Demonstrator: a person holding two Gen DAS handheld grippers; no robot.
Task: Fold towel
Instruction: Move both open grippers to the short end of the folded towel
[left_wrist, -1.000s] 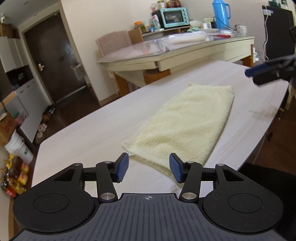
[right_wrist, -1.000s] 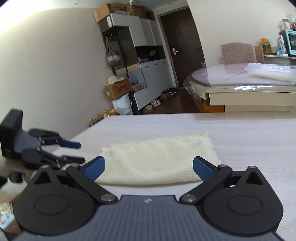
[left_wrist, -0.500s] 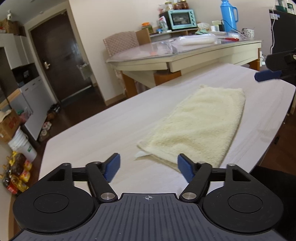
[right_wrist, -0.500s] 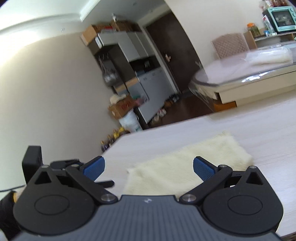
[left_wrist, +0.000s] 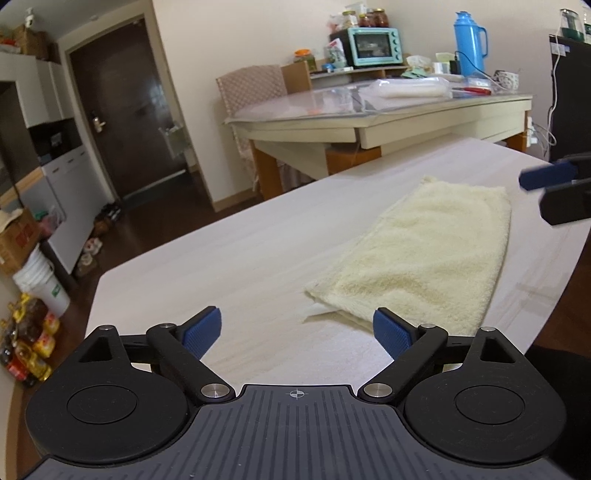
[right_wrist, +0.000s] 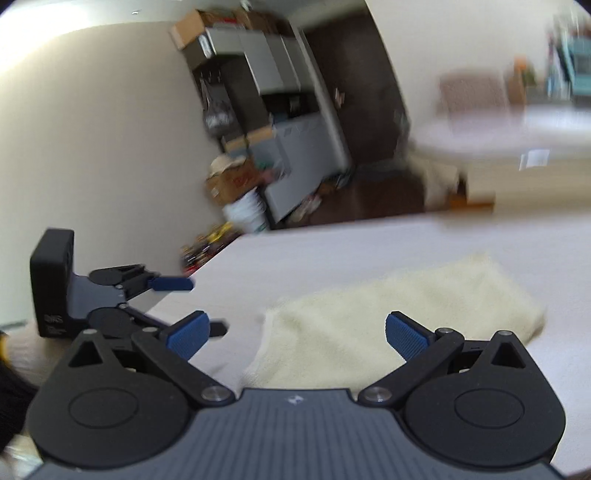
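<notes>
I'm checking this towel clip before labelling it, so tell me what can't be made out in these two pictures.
- Towel: its near edge in the right wrist view is hidden behind the right tongs.
- Right wrist view: motion blur smears the far table and its shelves.
- Right tongs in the left wrist view: cut off by the right edge.
- Jars above the oven: too small to read.

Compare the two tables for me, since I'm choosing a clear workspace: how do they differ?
The white table in front carries only the folded cream towel; the far table is crowded with clutter, including a blue thermos. The white table's top is bare wood grain; the far table's is glossy and reflective. Both are light-coloured.
</notes>
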